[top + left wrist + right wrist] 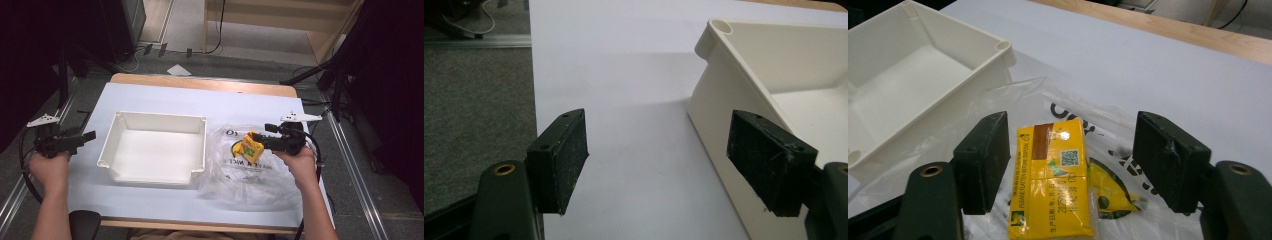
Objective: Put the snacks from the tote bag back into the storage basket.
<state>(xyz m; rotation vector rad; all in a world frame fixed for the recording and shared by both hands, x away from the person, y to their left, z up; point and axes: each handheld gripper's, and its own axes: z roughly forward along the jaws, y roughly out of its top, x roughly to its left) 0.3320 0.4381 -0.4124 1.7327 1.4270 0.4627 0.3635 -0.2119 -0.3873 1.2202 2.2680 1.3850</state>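
Observation:
A yellow tissue packet [252, 147] lies on a clear plastic bag [240, 175] with black print, right of a white tray [160, 116]. My right gripper [265, 137] is at the packet, pointing left. In the right gripper view the yellow packet [1050, 185] sits between the jaws of my right gripper [1072, 145]; the left pad is close to its edge and the right pad stands well apart from it. My left gripper [92, 135] hovers left of the tray, open. In the left gripper view my left gripper [659, 155] has nothing between its pads, and the tray wall [719, 95] is at the right.
The tray [998, 50] has nothing in it. A white sheet [200, 100] covers the wooden table. The crumpled bag [1088, 105] spreads under the packet toward the tray's corner. Dark stands and cables surround the table on the floor.

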